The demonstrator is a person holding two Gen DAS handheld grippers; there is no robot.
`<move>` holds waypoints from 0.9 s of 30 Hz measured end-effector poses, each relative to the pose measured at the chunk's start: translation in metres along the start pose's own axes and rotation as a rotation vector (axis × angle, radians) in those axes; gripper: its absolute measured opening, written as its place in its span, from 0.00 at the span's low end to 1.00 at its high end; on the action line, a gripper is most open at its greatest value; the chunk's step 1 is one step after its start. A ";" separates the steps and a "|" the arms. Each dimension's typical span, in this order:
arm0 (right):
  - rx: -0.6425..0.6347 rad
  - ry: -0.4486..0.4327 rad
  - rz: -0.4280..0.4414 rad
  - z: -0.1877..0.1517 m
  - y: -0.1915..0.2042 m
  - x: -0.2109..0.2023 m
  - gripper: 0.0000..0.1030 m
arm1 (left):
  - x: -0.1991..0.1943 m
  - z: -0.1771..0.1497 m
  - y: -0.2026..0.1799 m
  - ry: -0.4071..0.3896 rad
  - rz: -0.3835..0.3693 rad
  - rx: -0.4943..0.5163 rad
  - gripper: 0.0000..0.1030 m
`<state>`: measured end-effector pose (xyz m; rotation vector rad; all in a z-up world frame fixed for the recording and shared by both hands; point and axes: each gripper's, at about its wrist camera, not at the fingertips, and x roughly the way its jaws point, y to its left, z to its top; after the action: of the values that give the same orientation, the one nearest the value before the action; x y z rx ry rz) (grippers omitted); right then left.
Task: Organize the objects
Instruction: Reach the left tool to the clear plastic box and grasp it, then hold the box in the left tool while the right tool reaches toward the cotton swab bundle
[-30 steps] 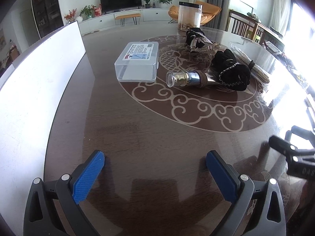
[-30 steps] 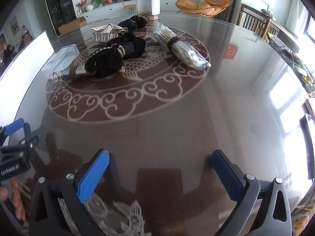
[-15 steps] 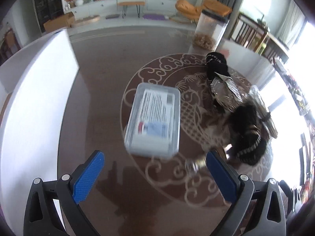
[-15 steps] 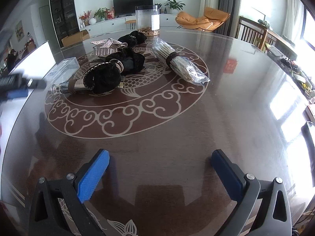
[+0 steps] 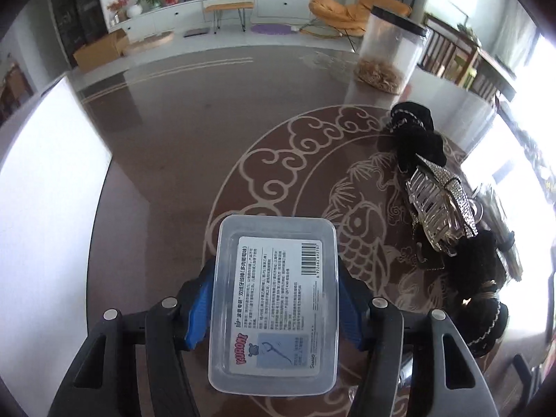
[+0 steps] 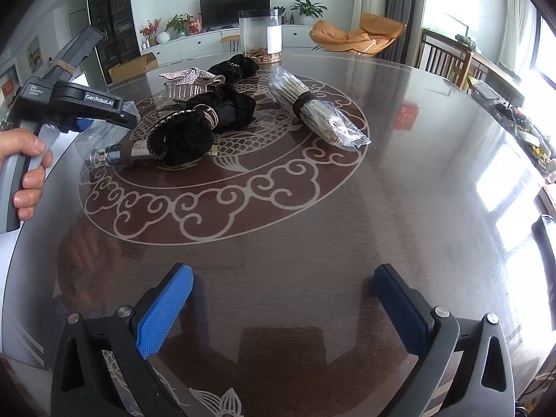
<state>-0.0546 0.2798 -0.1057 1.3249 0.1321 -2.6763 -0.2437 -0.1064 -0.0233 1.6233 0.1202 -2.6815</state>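
I see the round dark table with its pale cloud and fish pattern under both cameras. At its far edge stands a clear jar with a black lid and some brown bits at the bottom. On the right part of the pattern, in my left wrist view, the loose things lie in a row from far to near: a black scrunchie, then a silver hair claw with sparkling stones, then another black scrunchie with a pale trim. In the right wrist view a wrapped bundle of sticks lies to the right of them, and a small glass bottle lies on its side, touching the near scrunchie.

My left gripper grips the clear plastic box with the printed label; the blue pads press its two long sides, at the near left of the pattern. I cannot tell if the box touches the table.

My right gripper hovers wide open over the near bare table, with nothing between the blue pads.
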 end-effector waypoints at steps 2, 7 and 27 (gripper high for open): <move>0.000 0.000 0.000 0.000 0.000 0.000 1.00 | -0.005 -0.013 0.007 -0.011 0.035 -0.017 0.59; 0.000 0.000 0.000 0.000 0.000 0.000 1.00 | -0.035 -0.079 0.012 -0.060 0.083 -0.039 0.59; 0.000 -0.001 -0.001 0.000 0.000 0.000 1.00 | -0.057 -0.166 -0.022 -0.098 0.022 0.087 1.00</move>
<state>-0.0552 0.2801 -0.1057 1.3233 0.1329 -2.6785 -0.0717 -0.0756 -0.0479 1.5008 -0.0154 -2.7800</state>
